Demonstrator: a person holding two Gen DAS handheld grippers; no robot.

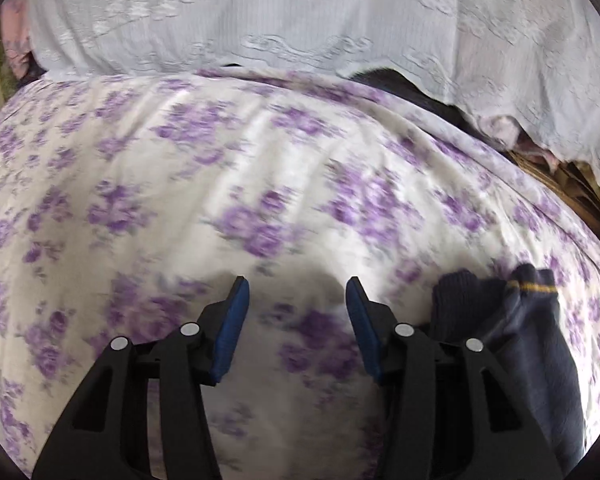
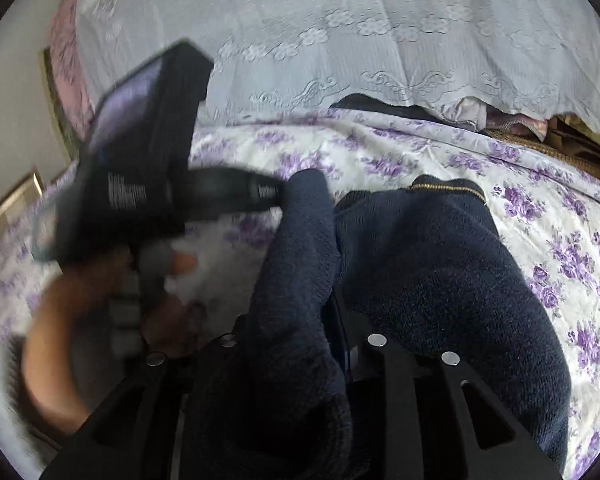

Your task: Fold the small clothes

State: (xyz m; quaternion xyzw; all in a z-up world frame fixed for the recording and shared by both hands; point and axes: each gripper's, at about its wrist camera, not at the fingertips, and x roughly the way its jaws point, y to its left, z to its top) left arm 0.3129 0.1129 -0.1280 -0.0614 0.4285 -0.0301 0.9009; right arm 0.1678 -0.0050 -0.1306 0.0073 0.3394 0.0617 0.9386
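Note:
A dark navy knitted garment (image 2: 420, 264) with a thin yellow stripe near its edge drapes over my right gripper (image 2: 336, 344), which is shut on the fabric; its fingers are hidden under the cloth. The same garment shows at the right edge of the left wrist view (image 1: 512, 320). My left gripper (image 1: 298, 292) is open and empty, blue pads apart, over the floral bedsheet (image 1: 220, 184), just left of the garment. The left gripper body (image 2: 140, 168) and the hand holding it appear blurred at the left of the right wrist view.
The white sheet with purple flowers (image 2: 520, 200) covers the bed. A white lace cover (image 1: 300, 20) lies over a pile at the back. Dark and pink cloth (image 2: 472, 114) peeks out under it. The bed edge falls off at the far right (image 1: 560, 184).

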